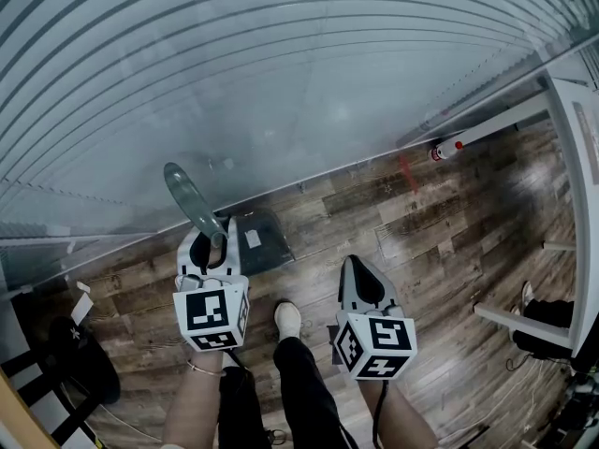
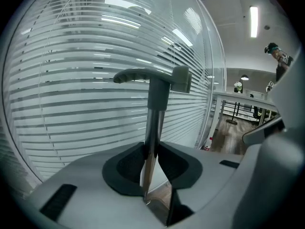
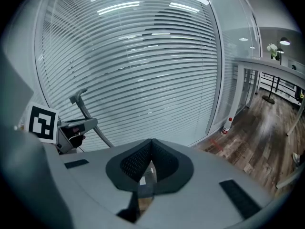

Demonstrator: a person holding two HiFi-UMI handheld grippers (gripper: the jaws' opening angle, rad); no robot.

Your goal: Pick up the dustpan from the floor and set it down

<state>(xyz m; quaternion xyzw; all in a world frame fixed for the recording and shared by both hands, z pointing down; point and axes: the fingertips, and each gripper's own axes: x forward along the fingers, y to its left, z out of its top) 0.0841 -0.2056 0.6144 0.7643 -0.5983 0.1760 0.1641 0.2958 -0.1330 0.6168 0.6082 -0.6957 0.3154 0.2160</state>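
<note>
The dark grey dustpan (image 1: 259,242) stands on the wood floor against the glass wall. Its long handle (image 1: 192,199) leans up and to the left. My left gripper (image 1: 214,238) is shut on the handle's metal pole (image 2: 156,109), with the pads pressing on both sides below the grey grip (image 2: 153,75). My right gripper (image 1: 361,276) hangs to the right of the dustpan, apart from it. In the right gripper view the right gripper (image 3: 151,146) has its pads together with nothing between them, and the handle (image 3: 88,116) shows at the left.
A glass wall with blinds (image 1: 281,82) runs along the far side. A white table frame (image 1: 569,148) stands at the right, with a red-capped bottle (image 1: 444,150) by its leg. The person's shoe (image 1: 287,319) is between the grippers. A black object (image 1: 86,360) lies at the left.
</note>
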